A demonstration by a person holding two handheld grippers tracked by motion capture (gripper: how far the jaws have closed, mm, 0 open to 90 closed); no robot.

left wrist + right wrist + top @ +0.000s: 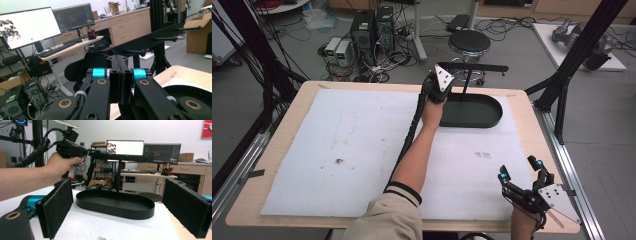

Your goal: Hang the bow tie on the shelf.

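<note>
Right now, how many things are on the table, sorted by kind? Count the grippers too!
Black oval tray with its rack: 1
White mat covering the table: 1
Grippers: 2, the left gripper shut beside the rack's bar, the right gripper open over the mat
Total: 4

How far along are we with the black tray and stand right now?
Done: nothing visibly placed; the black oval tray looks empty, and the stand's crossbar and pegs carry nothing. In hand: the left hand-held gripper is raised at the tray's near-left end beside the crossbar, jaws shut on nothing visible. Left: seemingly everything; the right hand-held gripper waits open at the table's near-right corner.
</note>
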